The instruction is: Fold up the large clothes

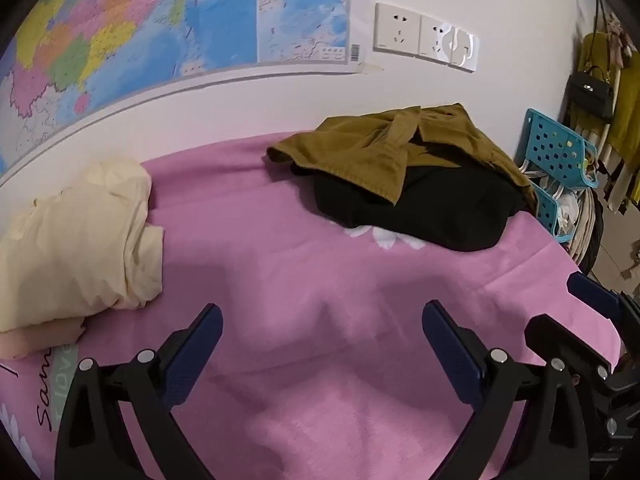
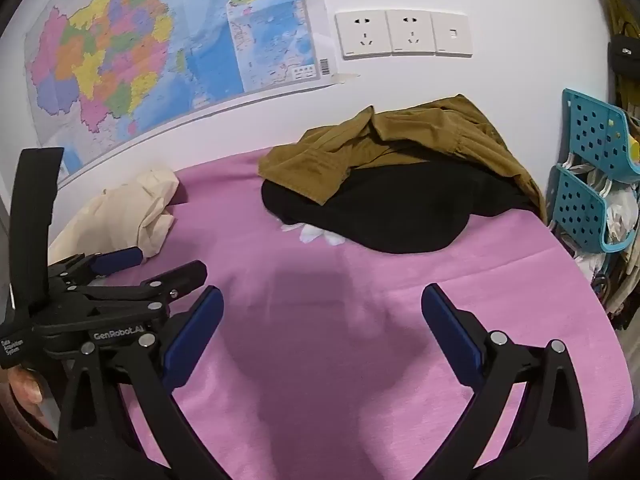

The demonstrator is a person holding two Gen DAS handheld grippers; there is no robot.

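Both claws, left claw [image 1: 322,328] and right claw [image 2: 322,312], hang spread and empty over the pink bed [image 2: 500,280]. The olive garment [image 2: 400,136], heaped on a black garment [image 2: 380,208], lies well ahead; next move is probably reaching forward to pinch its edge.

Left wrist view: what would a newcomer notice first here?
The olive-brown garment heaped over a black one at the far side of the pink bedsheet. A crumpled cream garment lies at left, below the colourful wall map. The left tongs hang open, empty.
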